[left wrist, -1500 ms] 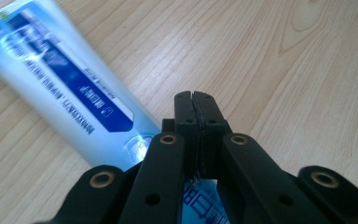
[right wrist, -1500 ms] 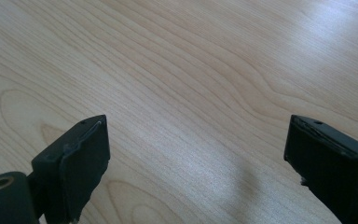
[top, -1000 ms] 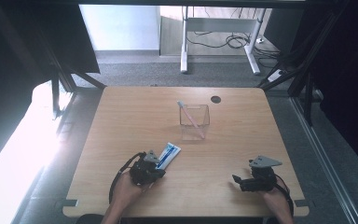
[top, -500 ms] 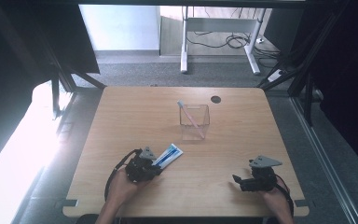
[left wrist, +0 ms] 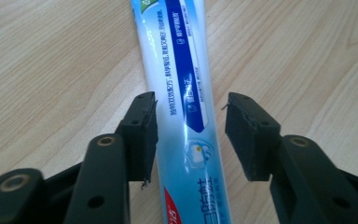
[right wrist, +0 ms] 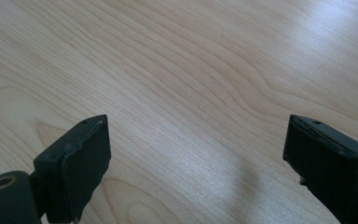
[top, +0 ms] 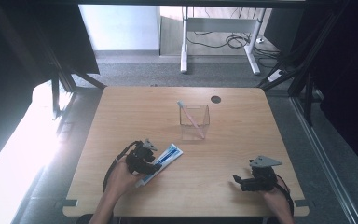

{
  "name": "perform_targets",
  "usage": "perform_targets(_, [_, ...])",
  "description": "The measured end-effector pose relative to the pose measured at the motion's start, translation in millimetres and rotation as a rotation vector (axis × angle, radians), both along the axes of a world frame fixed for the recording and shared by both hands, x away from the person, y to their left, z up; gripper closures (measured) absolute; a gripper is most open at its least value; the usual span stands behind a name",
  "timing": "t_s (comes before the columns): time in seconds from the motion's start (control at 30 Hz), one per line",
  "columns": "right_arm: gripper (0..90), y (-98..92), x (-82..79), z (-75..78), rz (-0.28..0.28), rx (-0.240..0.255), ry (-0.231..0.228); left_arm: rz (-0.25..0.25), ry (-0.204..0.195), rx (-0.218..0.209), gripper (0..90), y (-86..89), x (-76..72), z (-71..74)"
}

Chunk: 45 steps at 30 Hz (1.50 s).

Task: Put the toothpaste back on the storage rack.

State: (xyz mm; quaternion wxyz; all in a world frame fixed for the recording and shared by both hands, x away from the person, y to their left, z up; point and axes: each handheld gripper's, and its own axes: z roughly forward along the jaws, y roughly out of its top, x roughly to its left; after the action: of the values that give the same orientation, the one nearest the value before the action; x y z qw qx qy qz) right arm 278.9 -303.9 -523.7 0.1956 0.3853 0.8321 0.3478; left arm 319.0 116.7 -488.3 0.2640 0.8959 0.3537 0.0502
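Observation:
A blue and white toothpaste tube (top: 164,159) lies flat on the wooden table (top: 242,140), left of the middle. My left gripper (top: 154,164) sits over its near end. In the left gripper view the tube (left wrist: 186,84) runs between the two pads, and both pads stand clear of it. The jaws have just been opening, and the gripper (left wrist: 191,135) is open. My right gripper (top: 237,179) rests near the front right edge, its jaws wide apart over bare wood (right wrist: 196,144). A clear square cup (top: 194,121) with a pink toothbrush (top: 189,117) stands at the table's middle.
A dark round hole (top: 216,99) sits in the table top behind the cup. A white desk frame (top: 216,32) and cables stand on the floor beyond the far edge. Dark stands flank both sides.
The left gripper's jaws have let go of the tube, which now lies on the table. The left hand has drawn back slightly toward the front edge. The right hand has stayed still.

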Motion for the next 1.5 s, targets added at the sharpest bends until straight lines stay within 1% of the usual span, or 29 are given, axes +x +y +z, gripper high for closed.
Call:
perform_targets(0.13, [7.9,-0.1,0.1,0.2,0.001,0.001,-0.001,0.012,0.024,0.031,48.2,-5.6,5.9,-3.1])
perform_targets(0.27, [7.9,-0.2,0.1,0.0,0.002,0.001,0.0,0.019,0.047,0.05,47.3,-11.4,11.3,-6.9])
perform_targets(0.4, [7.9,-0.4,0.2,0.1,0.001,0.003,0.0,0.026,0.068,0.064,47.1,-16.0,13.7,-10.9])
perform_targets(0.43, [7.9,-0.5,0.3,0.0,0.001,0.003,0.001,0.026,0.072,0.073,47.0,-16.8,14.4,-12.0])
perform_targets(0.53, [8.0,-0.5,0.3,-0.1,0.002,0.002,0.001,0.032,0.085,0.073,46.8,-18.3,15.1,-15.2])
perform_targets(0.67, [8.0,-0.3,0.5,-0.4,0.004,-0.001,0.002,0.033,0.088,0.078,46.4,-19.5,17.2,-18.2])
perform_targets(0.8, [8.0,-0.5,0.6,-0.6,0.003,-0.001,0.002,0.04,0.091,0.071,46.6,-21.1,18.4,-20.7])
perform_targets(0.9, [8.1,-0.6,0.8,-1.0,0.002,0.001,0.004,0.037,0.102,0.079,46.9,-22.2,20.2,-21.8])
perform_targets(0.93, [8.1,-0.7,0.9,-1.1,0.004,-0.002,0.004,0.031,0.105,0.092,47.1,-22.7,21.1,-21.1])
perform_targets(0.97, [8.1,-0.6,0.8,-1.2,0.004,-0.003,0.004,0.032,0.107,0.094,47.5,-23.4,21.3,-20.9])
perform_targets(1.07, [8.1,-0.6,0.8,-0.9,0.004,-0.003,0.002,0.02,0.112,0.112,50.0,-25.4,22.0,-19.5])
perform_targets(1.1, [8.1,-0.6,0.8,-1.0,0.003,-0.003,0.003,0.018,0.108,0.113,52.0,-26.3,21.1,-19.0])
perform_targets(1.13, [8.1,-0.7,0.8,-1.0,0.004,-0.003,0.004,0.009,0.099,0.123,54.5,-26.5,20.5,-18.0])
perform_targets(1.23, [8.1,-0.8,0.7,-0.9,0.003,-0.003,0.003,0.005,0.085,0.123,64.1,-26.1,18.6,-14.3])
perform_targets(1.3, [8.1,-0.7,0.7,-0.8,0.003,-0.003,0.003,0.003,0.077,0.121,67.0,-25.8,17.8,-13.6])
perform_targets(1.4, [8.1,-0.7,0.7,-0.9,0.003,-0.004,0.002,0.002,0.071,0.108,69.9,-24.0,16.9,-12.6])
perform_targets(1.5, [8.1,-0.8,0.7,-1.1,0.003,-0.005,0.003,0.006,0.086,0.071,71.8,-20.8,16.9,-12.5])
